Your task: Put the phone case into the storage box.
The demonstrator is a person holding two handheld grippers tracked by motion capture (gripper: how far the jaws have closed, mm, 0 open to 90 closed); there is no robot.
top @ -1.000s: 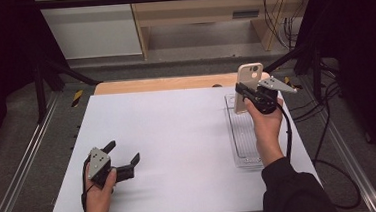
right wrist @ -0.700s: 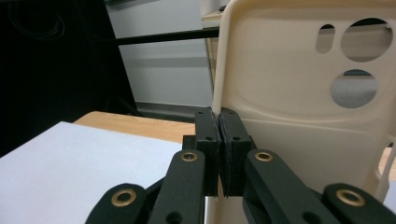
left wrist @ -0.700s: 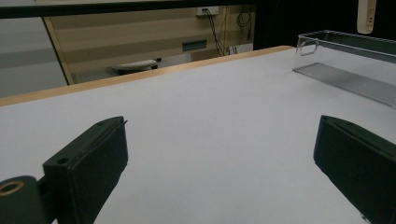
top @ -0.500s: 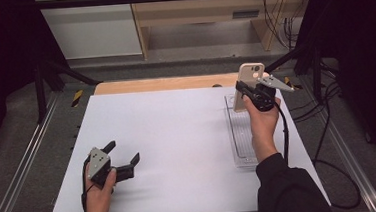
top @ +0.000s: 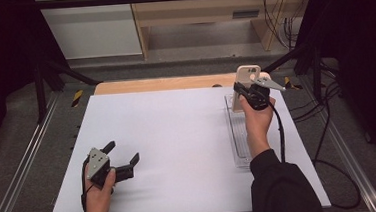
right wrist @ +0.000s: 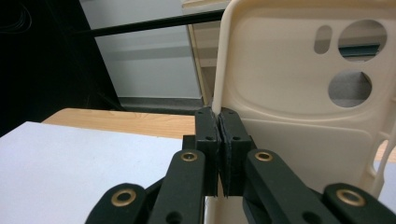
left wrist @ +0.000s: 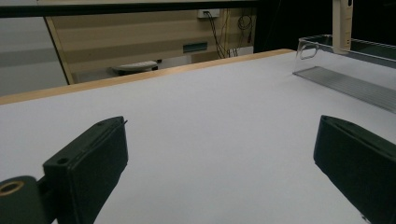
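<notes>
Lower and a little nearer the tray than a second ago, the right gripper [top: 243, 93] carries the cream phone case [top: 247, 82] upright; the left gripper [top: 122, 158] has kept its place. The case stands on end over the far end of the clear plastic tray [top: 239, 147], with its bottom edge at about the tray's rim; whether it touches the tray I cannot tell. In the right gripper view the two black jaws are pressed together on the case's thin side wall [right wrist: 219, 70], pinching it, and the camera cutouts sit high on the case's back. The right forearm, in a dark sleeve [top: 282, 189], reaches forward along the tray with the hand wrapped round the gripper's body, its cable trailing back over the wrist.

At the near left the left hand [top: 99, 190] rests its gripper low on the sheet, jaws spread wide with nothing between them; its own view looks across bare surface towards the tray [left wrist: 345, 70].

A white sheet [top: 179, 146] covers the table, a strip of wooden edge [top: 164, 84] showing at the far side. Black frame posts and light wooden furniture stand beyond, with cables hanging at the far right.
</notes>
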